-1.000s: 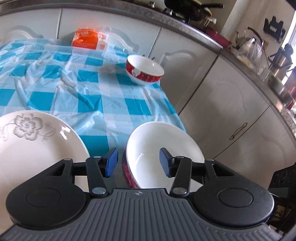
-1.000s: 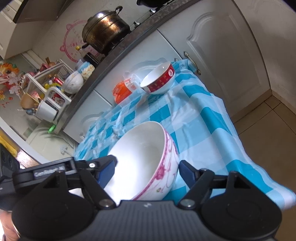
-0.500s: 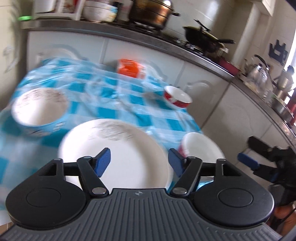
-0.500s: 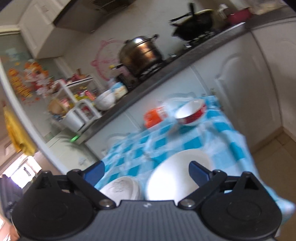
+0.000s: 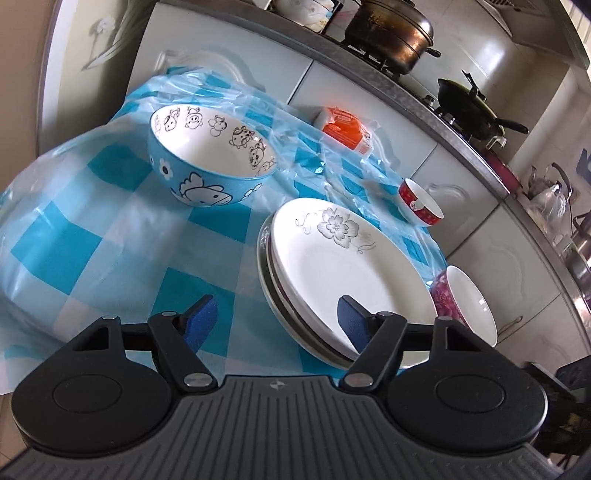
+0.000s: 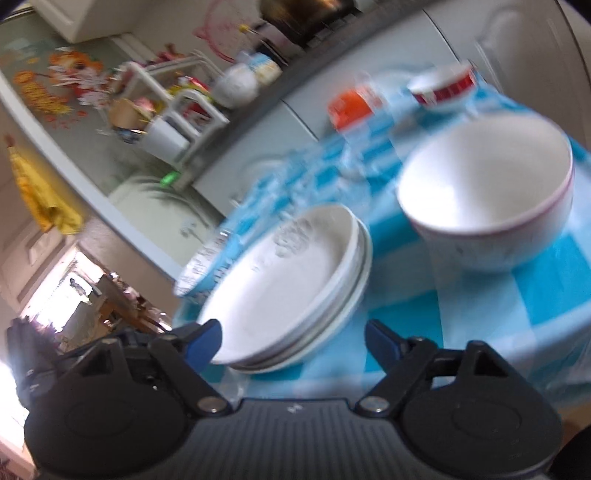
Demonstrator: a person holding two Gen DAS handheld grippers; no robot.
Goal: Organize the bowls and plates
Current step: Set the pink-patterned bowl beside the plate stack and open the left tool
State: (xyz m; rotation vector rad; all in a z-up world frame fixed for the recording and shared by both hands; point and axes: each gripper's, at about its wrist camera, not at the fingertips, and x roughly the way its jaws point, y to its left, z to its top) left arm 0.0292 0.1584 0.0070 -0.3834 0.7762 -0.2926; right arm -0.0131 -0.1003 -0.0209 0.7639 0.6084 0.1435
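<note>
1. Blurring in the right wrist view obscures the blue bowl (image 6: 207, 264) behind the plate stack (image 6: 288, 295).
2. Left gripper (image 5: 275, 319) and right gripper (image 6: 291, 339) hover above the checked tablecloth (image 5: 110, 236), both spread wide, grasping nothing.
3. Glossy pink-patterned bowl (image 5: 467, 301) sits just beside the plates; red bowl (image 5: 419, 205) farther back.

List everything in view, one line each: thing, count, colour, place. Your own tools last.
plate stack: one stack, white with grey flower, centre of table
cartoon bowl: 1, blue outside, beside the stack
pink-patterned bowl: 1, white inside, near table edge
red bowl: 1, red and white, far side
packet: 1, orange, by the cabinets
tablecloth: 1, blue-white check
pot: 1, dark, on stove
wok: 1, black, on stove
left tool: open, empty
right tool: open, empty
</note>
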